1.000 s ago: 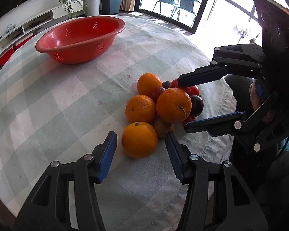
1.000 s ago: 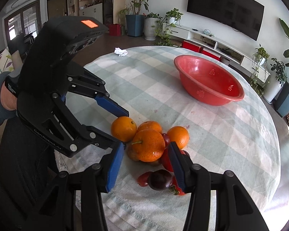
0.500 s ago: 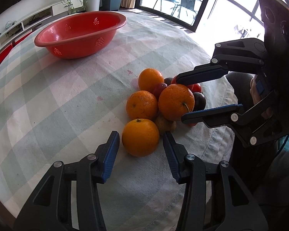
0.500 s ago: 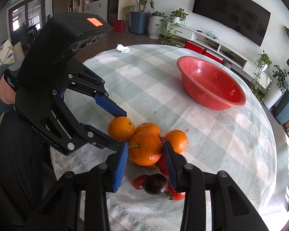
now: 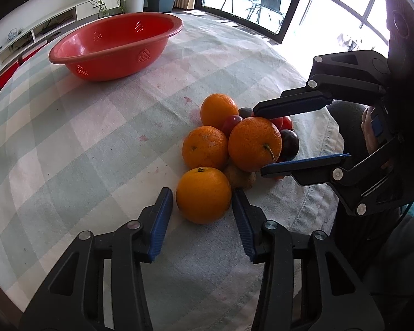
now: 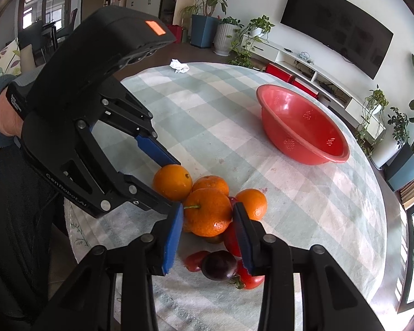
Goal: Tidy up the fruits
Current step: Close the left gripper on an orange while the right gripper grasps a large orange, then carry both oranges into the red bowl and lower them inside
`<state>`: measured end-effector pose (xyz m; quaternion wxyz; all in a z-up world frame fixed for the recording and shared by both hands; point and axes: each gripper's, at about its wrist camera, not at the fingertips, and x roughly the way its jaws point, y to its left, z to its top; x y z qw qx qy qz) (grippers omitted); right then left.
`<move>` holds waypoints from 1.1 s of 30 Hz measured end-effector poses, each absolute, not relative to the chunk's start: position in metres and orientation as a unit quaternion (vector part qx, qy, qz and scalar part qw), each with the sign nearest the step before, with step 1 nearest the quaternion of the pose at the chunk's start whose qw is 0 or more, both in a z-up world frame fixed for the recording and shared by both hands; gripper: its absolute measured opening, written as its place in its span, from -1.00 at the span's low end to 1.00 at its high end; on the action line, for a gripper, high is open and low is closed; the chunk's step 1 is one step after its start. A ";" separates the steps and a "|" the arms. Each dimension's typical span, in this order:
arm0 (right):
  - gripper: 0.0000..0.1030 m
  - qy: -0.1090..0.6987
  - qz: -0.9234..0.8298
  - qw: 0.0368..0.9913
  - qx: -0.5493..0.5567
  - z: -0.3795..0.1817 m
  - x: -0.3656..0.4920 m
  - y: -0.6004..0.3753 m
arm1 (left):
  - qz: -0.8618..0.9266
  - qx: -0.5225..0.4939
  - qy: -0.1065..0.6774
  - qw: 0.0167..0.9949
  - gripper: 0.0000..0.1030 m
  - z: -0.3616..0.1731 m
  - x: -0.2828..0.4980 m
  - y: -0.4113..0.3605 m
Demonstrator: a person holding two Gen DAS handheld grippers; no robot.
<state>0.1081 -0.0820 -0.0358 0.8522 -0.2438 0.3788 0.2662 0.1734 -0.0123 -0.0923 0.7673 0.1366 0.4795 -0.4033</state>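
Left gripper (image 5: 202, 215) straddles the nearest orange (image 5: 203, 195) at the desk's (image 5: 69, 143) front edge; its jaws have just been closing, yet a sliver of cloth shows beside the left pad, so I judge the grip not yet made. Right gripper (image 6: 208, 230) pinches the stemmed orange (image 6: 208, 211) atop the pile, pads flat against both sides, likely because it sits highest and comes away without disturbing the plums and tomatoes below. Farther back stands the red colander (image 5: 116, 49), well apart from the fruit and holding nothing, presumably its destination.
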 end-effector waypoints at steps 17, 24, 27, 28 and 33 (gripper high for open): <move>-0.25 0.368 0.270 0.858 -0.235 -0.029 0.103 -0.083 | -0.398 0.127 0.473 0.776 -0.29 -0.089 0.175 -0.008; -0.25 0.366 0.269 0.866 -0.210 -0.024 0.104 -0.091 | -0.395 0.120 0.467 0.782 -0.30 -0.086 0.173 -0.005; -0.25 0.366 0.266 0.868 -0.204 -0.023 0.104 -0.093 | -0.393 0.115 0.465 0.785 -0.30 -0.084 0.172 -0.002; -0.25 0.365 0.266 0.869 -0.202 -0.022 0.104 -0.094 | -0.393 0.114 0.464 0.786 -0.30 -0.083 0.172 -0.002; -0.25 0.364 0.264 0.874 -0.183 -0.018 0.104 -0.102 | -0.386 0.104 0.460 0.793 -0.30 -0.077 0.168 0.006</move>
